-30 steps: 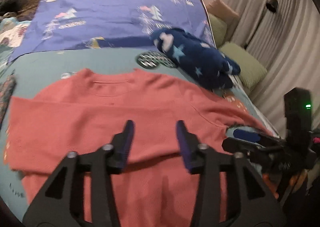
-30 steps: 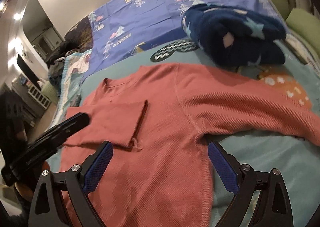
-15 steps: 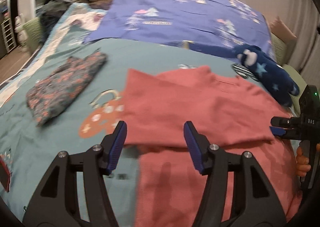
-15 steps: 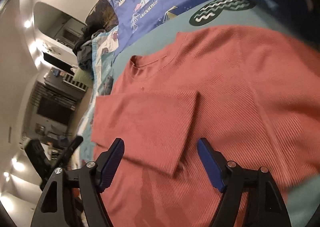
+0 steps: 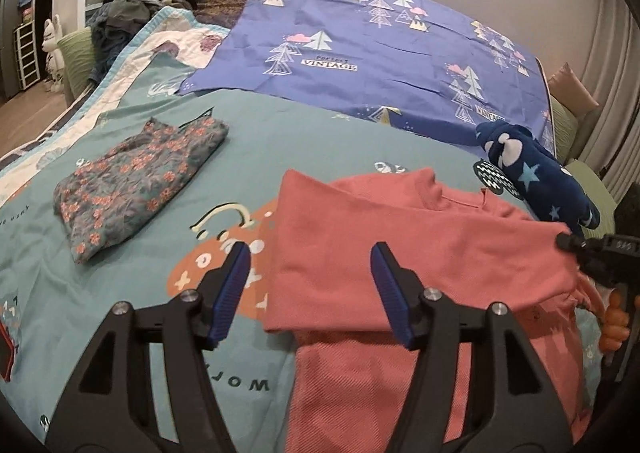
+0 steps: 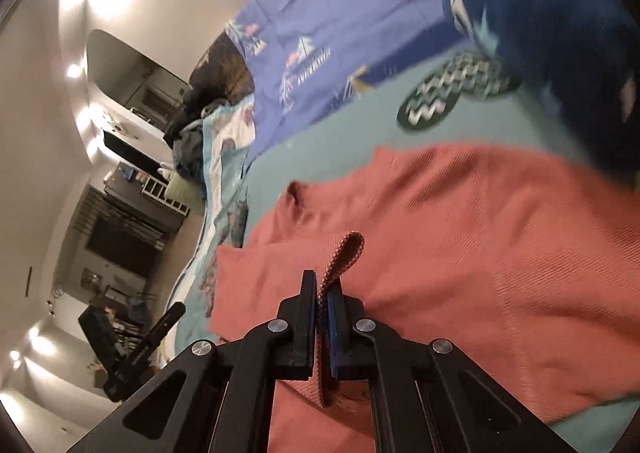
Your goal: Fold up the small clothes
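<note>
A salmon-red sweater (image 5: 420,253) lies on the teal bedspread (image 5: 160,253), one sleeve folded flat across its chest. My left gripper (image 5: 308,289) is open and empty, hovering above the sweater's left folded edge. My right gripper (image 6: 322,317) is shut on a fold of the sweater (image 6: 460,253), and a loop of the red fabric sticks up between its fingers. The right gripper also shows at the right edge of the left wrist view (image 5: 592,253), at the sweater's right side.
A folded floral garment (image 5: 132,185) lies to the left. A navy star-print fleece bundle (image 5: 536,173) sits behind the sweater on the right. A purple tree-print sheet (image 5: 380,53) covers the far bed. Dark clothes pile (image 5: 140,5) lies at the far left corner.
My right gripper has closed on the sweater's fabric; it was open before. My left gripper has opened wider and drifted left, bringing the floral garment into view.
</note>
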Demonstrator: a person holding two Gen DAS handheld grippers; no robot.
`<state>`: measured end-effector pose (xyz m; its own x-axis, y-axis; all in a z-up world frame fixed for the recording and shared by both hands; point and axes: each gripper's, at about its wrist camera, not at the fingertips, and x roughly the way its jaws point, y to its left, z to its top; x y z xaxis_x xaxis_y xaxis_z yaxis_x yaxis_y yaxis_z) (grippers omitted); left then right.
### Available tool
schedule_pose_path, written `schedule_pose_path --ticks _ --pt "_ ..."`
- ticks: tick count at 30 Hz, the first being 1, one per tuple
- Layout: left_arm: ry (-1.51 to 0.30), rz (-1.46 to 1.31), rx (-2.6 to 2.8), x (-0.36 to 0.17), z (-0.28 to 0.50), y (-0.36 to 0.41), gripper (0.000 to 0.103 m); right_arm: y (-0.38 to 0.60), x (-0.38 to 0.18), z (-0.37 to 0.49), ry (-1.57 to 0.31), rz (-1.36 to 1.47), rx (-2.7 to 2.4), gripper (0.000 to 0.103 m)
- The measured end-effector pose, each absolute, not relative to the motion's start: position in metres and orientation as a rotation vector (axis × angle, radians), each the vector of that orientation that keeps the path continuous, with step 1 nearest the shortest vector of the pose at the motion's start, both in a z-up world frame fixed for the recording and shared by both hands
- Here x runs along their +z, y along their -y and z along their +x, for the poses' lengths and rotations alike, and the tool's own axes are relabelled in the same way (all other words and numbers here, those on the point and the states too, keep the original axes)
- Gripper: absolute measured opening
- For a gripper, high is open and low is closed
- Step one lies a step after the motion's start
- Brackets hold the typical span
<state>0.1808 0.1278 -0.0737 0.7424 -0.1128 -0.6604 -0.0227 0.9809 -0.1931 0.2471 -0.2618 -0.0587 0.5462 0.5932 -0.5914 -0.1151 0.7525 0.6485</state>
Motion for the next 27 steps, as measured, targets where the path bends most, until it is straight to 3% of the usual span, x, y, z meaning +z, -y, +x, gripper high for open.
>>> schedule_pose_path --ticks 15,19,27 --pt "-0.759 -0.129 -0.075 -0.083 0.203 -0.103 0.066 0.318 -0.080 0.231 -0.906 0.592 0.232 0.004" --pt "-0.788 -0.115 -0.065 -0.094 0.206 -0.100 0.066 0.321 -0.091 0.230 -0.956 0.563 0.166 0.008" --pt "-0.884 0.017 0.047 -0.127 0.216 -0.093 0.066 0.324 -0.057 0.193 -0.850 0.482 0.164 0.012"
